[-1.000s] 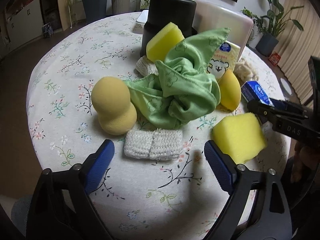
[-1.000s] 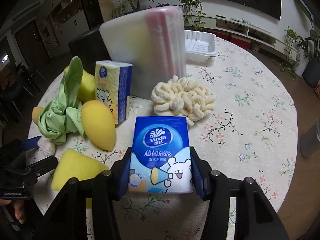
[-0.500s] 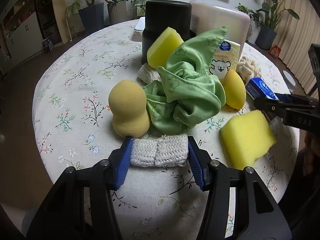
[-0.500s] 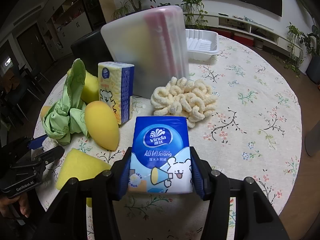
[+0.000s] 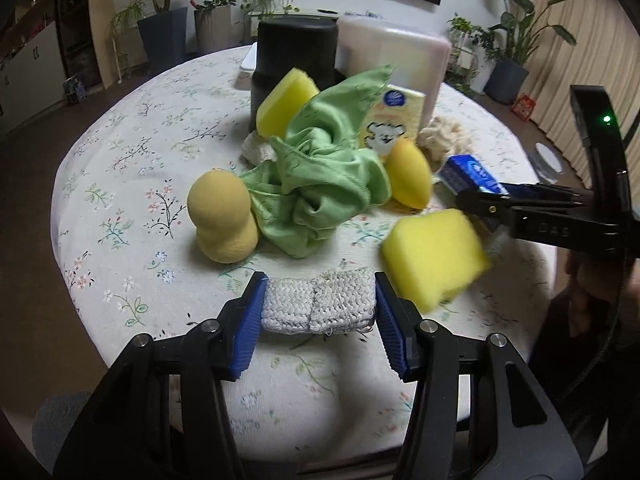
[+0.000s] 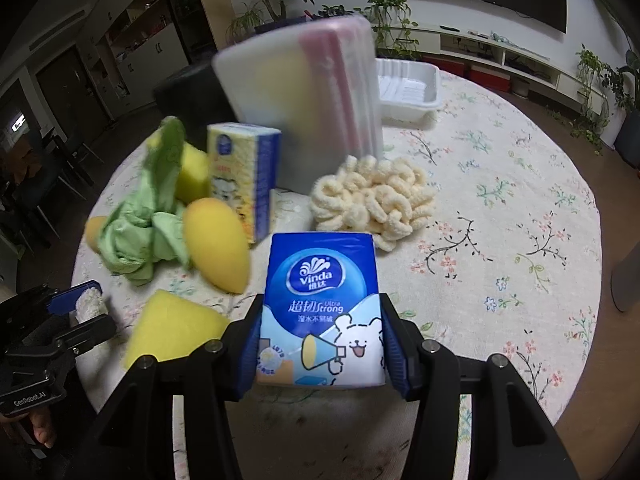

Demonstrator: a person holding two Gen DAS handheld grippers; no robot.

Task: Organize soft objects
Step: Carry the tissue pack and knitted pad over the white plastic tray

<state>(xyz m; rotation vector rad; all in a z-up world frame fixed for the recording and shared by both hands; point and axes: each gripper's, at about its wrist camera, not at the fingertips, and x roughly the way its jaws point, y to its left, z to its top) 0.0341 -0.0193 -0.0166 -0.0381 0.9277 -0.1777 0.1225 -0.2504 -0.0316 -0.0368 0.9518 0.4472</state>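
Note:
My left gripper (image 5: 318, 312) is shut on a white knitted pad (image 5: 319, 301), held just above the near edge of the round table (image 5: 120, 168). My right gripper (image 6: 320, 344) is shut on a blue tissue pack (image 6: 322, 308); it also shows at the right of the left wrist view, right gripper (image 5: 476, 196). On the table lie a green cloth (image 5: 320, 184), a yellow sponge block (image 5: 434, 254), a gourd-shaped sponge (image 5: 222, 216), an egg-shaped sponge (image 6: 216, 246), a yellow tissue pack (image 6: 244, 176) and a cream chenille pad (image 6: 372, 200).
A black cylinder (image 5: 294, 60) and a frosted plastic box (image 6: 304, 96) stand behind the pile, with a second yellow sponge (image 5: 286, 102) leaning on the cylinder. A white tray (image 6: 408, 88) sits at the far side. A person's hand (image 6: 40, 428) holds the left gripper.
My left gripper came forward and closed on the white knitted pad, then lifted it back toward the table edge. The right gripper kept its hold on the blue tissue pack and shifted slightly.

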